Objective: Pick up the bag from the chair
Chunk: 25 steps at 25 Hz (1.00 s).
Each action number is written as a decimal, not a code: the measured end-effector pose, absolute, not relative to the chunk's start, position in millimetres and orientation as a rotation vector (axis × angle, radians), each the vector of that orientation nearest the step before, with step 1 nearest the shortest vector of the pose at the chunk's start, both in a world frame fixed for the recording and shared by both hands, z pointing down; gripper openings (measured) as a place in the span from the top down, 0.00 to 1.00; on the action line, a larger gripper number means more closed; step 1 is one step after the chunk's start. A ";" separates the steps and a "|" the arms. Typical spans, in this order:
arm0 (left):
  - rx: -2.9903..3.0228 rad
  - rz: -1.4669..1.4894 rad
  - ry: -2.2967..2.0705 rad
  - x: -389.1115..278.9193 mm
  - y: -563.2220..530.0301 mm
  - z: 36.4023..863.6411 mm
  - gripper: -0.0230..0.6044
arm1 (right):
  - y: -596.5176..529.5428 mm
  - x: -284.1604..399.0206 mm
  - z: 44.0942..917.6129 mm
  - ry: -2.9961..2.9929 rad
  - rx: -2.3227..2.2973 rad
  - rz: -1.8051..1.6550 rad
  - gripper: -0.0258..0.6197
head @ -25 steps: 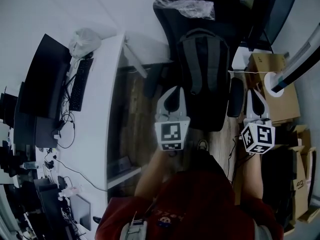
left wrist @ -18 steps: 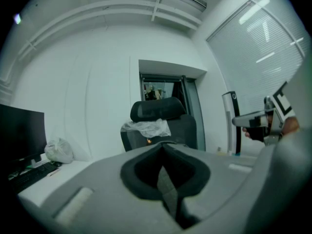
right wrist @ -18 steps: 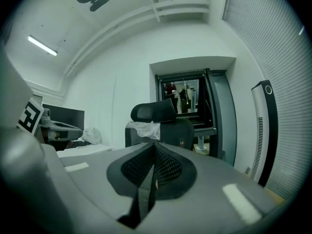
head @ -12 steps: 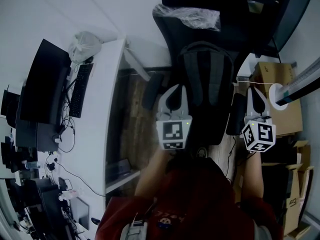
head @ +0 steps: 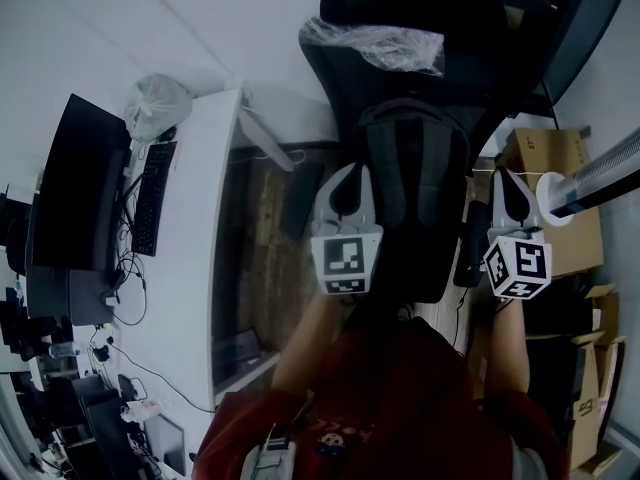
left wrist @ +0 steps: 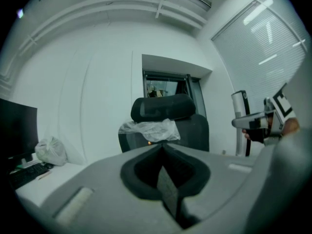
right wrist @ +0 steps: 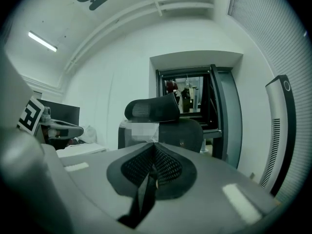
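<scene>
Head view has the dark bag (head: 415, 183) lying on the seat of the black chair (head: 335, 88), its top toward the backrest, between the two grippers and reaching ahead of their tips. The left gripper (head: 348, 170) is clenched with nothing in it, and its tips overlap the bag's left edge; whether they touch it cannot be told. The right gripper (head: 507, 176) is likewise pressed closed and empty, off the bag's right side, with the chair's right armrest (head: 466, 258) standing between it and the bag.

Ahead of both tools, a crumpled clear plastic sheet (head: 375, 43) drapes over the top of the backrest; in the left gripper view it hangs just beyond the closed tips (left wrist: 163, 145).

To the left gripper's left runs a white desk (head: 190, 268) carrying a monitor (head: 75, 183), a keyboard (head: 150, 198) and a white plastic bag (head: 155, 103). To the right gripper's right sit a cardboard box (head: 560, 198) and a white slatted tower unit (head: 600, 173).
</scene>
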<state>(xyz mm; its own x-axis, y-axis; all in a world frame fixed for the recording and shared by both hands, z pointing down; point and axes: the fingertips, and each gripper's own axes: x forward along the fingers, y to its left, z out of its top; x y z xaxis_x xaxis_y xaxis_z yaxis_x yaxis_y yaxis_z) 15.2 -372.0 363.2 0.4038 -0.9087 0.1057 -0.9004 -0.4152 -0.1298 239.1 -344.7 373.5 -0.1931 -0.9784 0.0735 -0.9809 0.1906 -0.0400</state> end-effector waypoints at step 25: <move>-2.697 -0.421 1.503 7.2 -492.9 417.7 0.89 | -457.3 208.1 419.7 -2.314 1.796 0.168 0.85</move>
